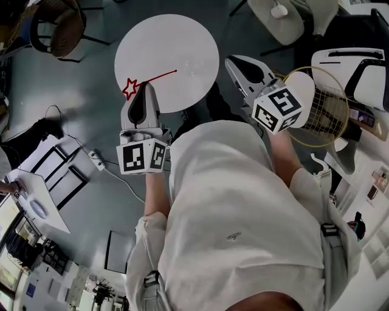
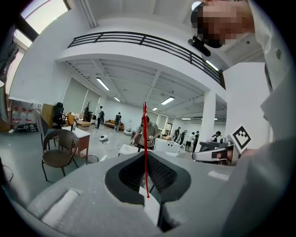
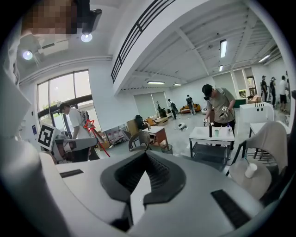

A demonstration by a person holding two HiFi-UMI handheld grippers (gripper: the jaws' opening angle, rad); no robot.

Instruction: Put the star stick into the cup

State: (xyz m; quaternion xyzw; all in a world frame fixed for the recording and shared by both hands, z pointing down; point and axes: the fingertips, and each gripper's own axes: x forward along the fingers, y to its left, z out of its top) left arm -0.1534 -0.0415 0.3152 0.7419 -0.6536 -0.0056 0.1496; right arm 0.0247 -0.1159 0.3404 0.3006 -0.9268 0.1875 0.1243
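The red star stick [image 1: 152,79] hangs over the round white table [image 1: 182,42], its star [image 1: 129,88] at the left end. My left gripper [image 1: 146,87] is shut on the stick near the star. In the left gripper view the thin red shaft [image 2: 144,148] stands upright between the shut jaws. My right gripper [image 1: 233,61] is held up at the table's right edge, shut with nothing in it. From the right gripper view the star [image 3: 89,124] shows far left. A small white cup [image 1: 279,10] [image 3: 250,170] rests on a pale seat beyond the right gripper.
A badminton racket [image 1: 322,109] lies at the right beside white furniture. A wicker chair [image 1: 61,30] stands at the top left. A power strip with cable [image 1: 97,159] lies on the grey floor at left. Several people stand among tables in the background [image 3: 217,109].
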